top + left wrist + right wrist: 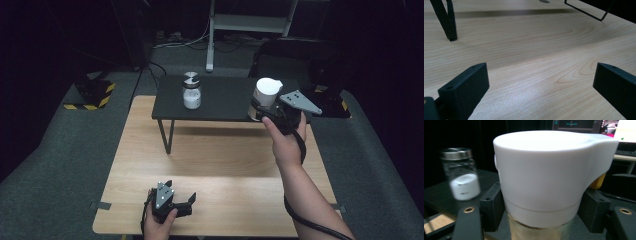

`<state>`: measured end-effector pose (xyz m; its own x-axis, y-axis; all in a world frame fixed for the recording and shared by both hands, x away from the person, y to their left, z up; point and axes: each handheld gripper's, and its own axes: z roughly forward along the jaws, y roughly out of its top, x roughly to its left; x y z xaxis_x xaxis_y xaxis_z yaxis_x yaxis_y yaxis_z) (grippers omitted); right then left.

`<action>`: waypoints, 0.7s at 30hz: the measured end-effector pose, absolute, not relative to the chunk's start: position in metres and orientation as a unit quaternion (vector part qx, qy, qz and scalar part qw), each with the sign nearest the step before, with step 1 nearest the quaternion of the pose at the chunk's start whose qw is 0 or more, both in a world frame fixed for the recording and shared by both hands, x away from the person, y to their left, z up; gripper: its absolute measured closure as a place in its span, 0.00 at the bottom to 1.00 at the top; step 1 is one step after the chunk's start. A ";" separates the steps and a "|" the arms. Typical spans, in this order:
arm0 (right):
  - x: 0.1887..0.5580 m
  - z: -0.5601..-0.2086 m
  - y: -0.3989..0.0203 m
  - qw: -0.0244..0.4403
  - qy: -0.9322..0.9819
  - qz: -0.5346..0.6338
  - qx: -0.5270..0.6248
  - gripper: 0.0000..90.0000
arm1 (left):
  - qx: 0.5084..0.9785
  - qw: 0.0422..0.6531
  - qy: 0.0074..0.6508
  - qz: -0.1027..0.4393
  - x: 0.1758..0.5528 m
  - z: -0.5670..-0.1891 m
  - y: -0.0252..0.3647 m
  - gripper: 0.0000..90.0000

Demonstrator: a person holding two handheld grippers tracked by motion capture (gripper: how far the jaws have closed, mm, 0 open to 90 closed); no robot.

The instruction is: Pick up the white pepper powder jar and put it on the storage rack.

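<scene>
My right gripper (261,111) is shut on a container (265,94) with a white spouted lid and a beige body, held just above the right end of a low black shelf (222,102). In the right gripper view the container (544,177) stands upright between the fingers (489,206), which press on it below the lid. A glass jar (191,91) with a metal lid and white contents stands on the shelf to the left; the right gripper view blurs the jar (461,178). My left gripper (187,202) rests open on the wooden table (215,165), nothing between its fingers (469,85).
The shelf stands on thin black legs (447,22) across the table's far half. Grey carpet surrounds the table. Behind are a white frame's post (211,42), a yellow-and-black striped block (95,95) at left and a dark case (320,65) at right.
</scene>
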<state>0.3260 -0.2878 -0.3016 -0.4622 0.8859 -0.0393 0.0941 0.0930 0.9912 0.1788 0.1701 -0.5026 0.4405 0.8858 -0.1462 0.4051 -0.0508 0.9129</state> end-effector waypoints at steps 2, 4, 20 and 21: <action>0.333 -0.303 -0.287 0.358 0.647 0.553 0.383 0.35 | 0.684 0.503 0.471 0.239 0.179 -0.503 0.170 0.01; 0.339 -0.304 -0.287 0.360 0.645 0.548 0.392 0.35 | 0.683 0.503 0.472 0.239 0.179 -0.503 0.171 0.01; 0.364 -0.314 -0.282 0.365 0.628 0.557 0.403 0.35 | 0.682 0.506 0.471 0.238 0.179 -0.503 0.172 0.01; 0.364 -0.315 -0.282 0.366 0.628 0.557 0.402 0.35 | 0.682 0.506 0.471 0.238 0.179 -0.504 0.172 0.01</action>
<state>0.3644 -0.2819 -0.3147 -0.4092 0.9124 -0.0120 0.0970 0.0566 0.9937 0.1791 0.1717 -0.5036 0.4424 0.8837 -0.1529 0.4026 -0.0434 0.9143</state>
